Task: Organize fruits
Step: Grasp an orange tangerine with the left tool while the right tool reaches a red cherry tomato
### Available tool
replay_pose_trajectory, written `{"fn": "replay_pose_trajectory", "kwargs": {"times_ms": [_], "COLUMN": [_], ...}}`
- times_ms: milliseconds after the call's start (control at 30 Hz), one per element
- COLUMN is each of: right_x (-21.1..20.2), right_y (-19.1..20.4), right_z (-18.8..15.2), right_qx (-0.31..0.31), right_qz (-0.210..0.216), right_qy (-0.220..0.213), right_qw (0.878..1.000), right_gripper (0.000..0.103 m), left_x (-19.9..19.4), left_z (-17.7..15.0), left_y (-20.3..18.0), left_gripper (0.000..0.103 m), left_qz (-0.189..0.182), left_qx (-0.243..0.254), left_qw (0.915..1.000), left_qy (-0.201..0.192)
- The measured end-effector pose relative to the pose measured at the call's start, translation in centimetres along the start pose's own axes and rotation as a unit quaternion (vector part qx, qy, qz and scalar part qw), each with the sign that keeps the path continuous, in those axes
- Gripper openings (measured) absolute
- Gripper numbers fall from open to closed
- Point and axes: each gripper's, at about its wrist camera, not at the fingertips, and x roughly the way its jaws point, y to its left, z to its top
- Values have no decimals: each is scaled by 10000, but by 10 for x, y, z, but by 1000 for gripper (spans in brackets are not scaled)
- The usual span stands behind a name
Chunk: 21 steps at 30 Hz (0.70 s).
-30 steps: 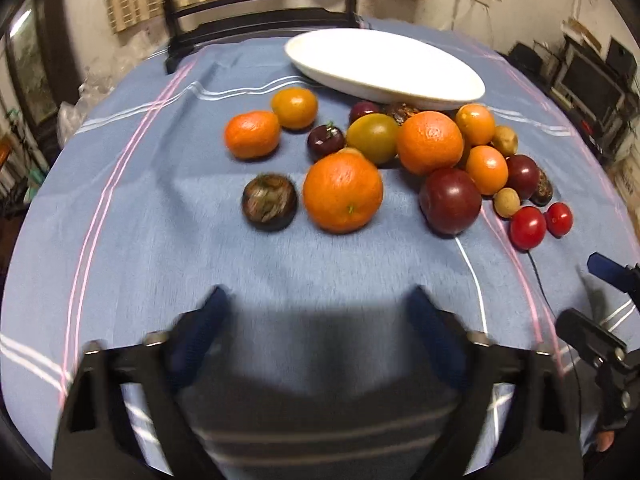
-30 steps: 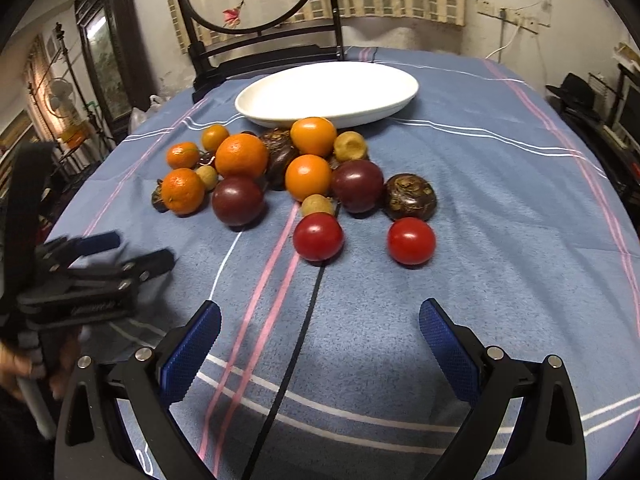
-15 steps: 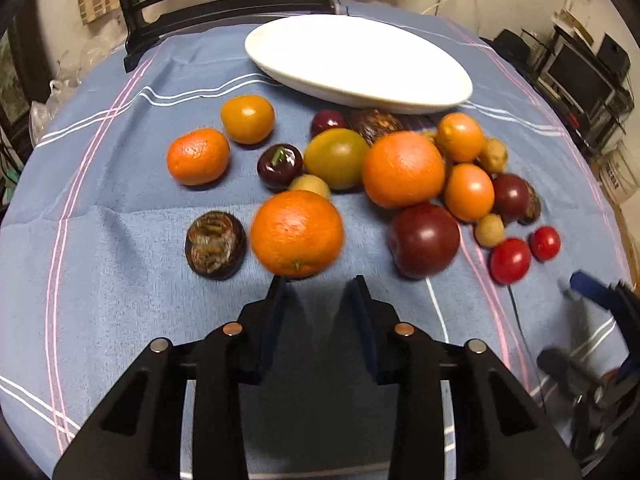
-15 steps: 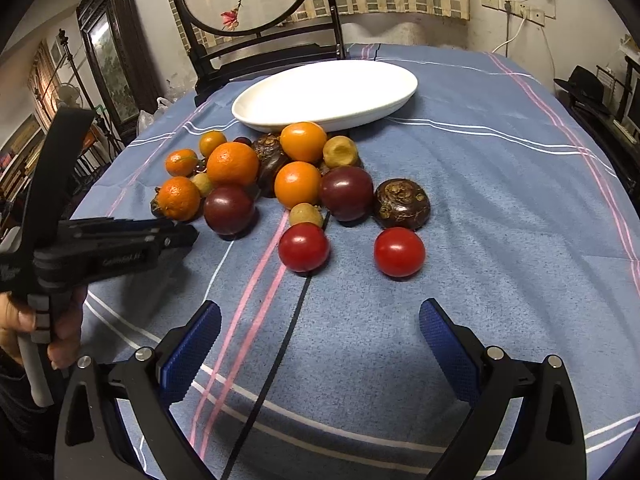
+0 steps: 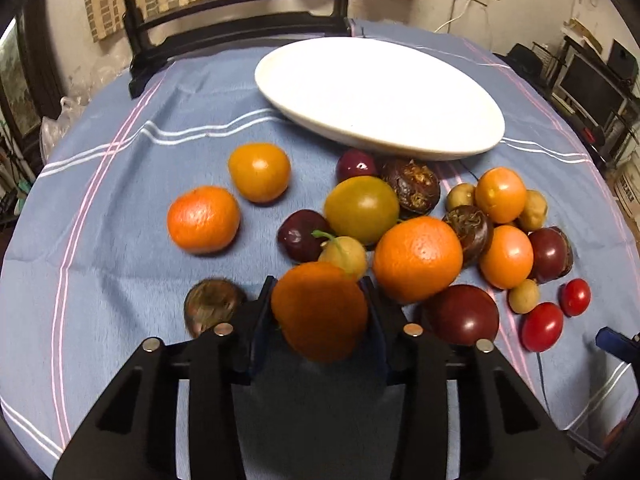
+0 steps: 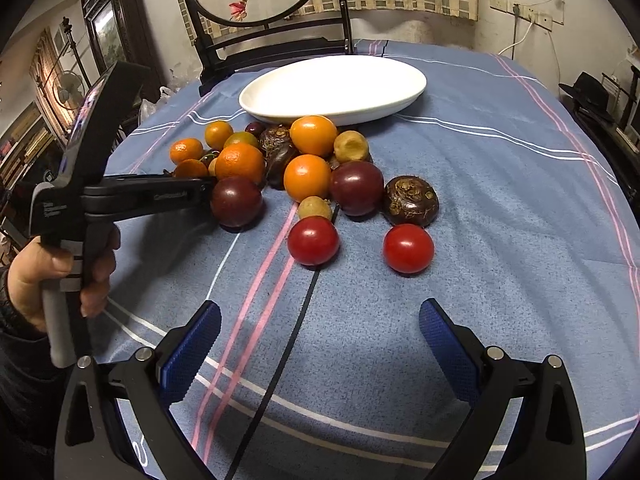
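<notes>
Several fruits lie in a heap on the blue cloth before a white plate (image 5: 380, 96): oranges, dark plums, red tomatoes (image 6: 313, 240) and small brown fruits. My left gripper (image 5: 318, 294) has the nearest orange (image 5: 320, 320) between its pads, which touch both its sides while the jaws are opening slightly. In the right wrist view that gripper (image 6: 200, 188) reaches in from the left, with the orange (image 6: 191, 169) at its tip. My right gripper (image 6: 319, 312) stands open over bare cloth, short of the tomatoes.
A bigger orange (image 5: 418, 260) and a dark plum (image 5: 464, 314) sit just right of the held one, and a brown fruit (image 5: 212, 304) just left. A black cable (image 6: 296, 320) runs under the right gripper. A dark chair (image 6: 272, 40) stands behind the plate.
The left gripper moved forward into the fruit heap. Its jaws went from wide to narrow, and the near orange now sits between them. The right gripper stayed put.
</notes>
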Motion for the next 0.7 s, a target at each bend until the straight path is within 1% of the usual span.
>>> {"fn": "replay_pose_trajectory", "kwargs": {"times_ms": [67,167,267,333,367,400,467,500,633,667,700], "right_x": [1,8,15,19,21,23,29,32,39,40,42], "right_y": [-2,-4,0,5,7,8,8,7,7,7,7], "right_z": [1,4,9,13,15,17,21,23,33,35,37], "right_qx": [47,145,113,43,8,-25,-33,-21,-95,-115,-156], "right_qz": [25,166,313,448,460,455,419,365,93,60,21], "right_qy": [23,145,323,378,399,419,450,457,406,409,416], "right_qw": [10000,9997,9989,9983,9981,9981,9981,9983,9991,9991,9990], "right_gripper": [100,98,86,81,76,73,73,70,69,67,62], "left_x": [-2,-11,-24,-27,-27,-28,-29,-29,-33,-34,-35], "left_z": [-1,-5,-14,-21,-24,-26,-32,-34,-39,-40,-39], "left_y": [2,6,7,9,10,10,10,10,11,11,11], "left_gripper": [38,37,37,37,37,37,37,37,37,37,37], "left_qz": [-39,-241,-363,-477,-507,-527,-538,-546,-604,-610,-631], "left_qx": [8,-100,-105,-140,-152,-152,-119,-102,-40,-29,-9], "left_qw": [10000,9996,9991,9987,9985,9985,9985,9984,9981,9981,9979], "left_qy": [-22,-60,-188,-134,-100,-83,-76,-73,-102,-106,-110]}}
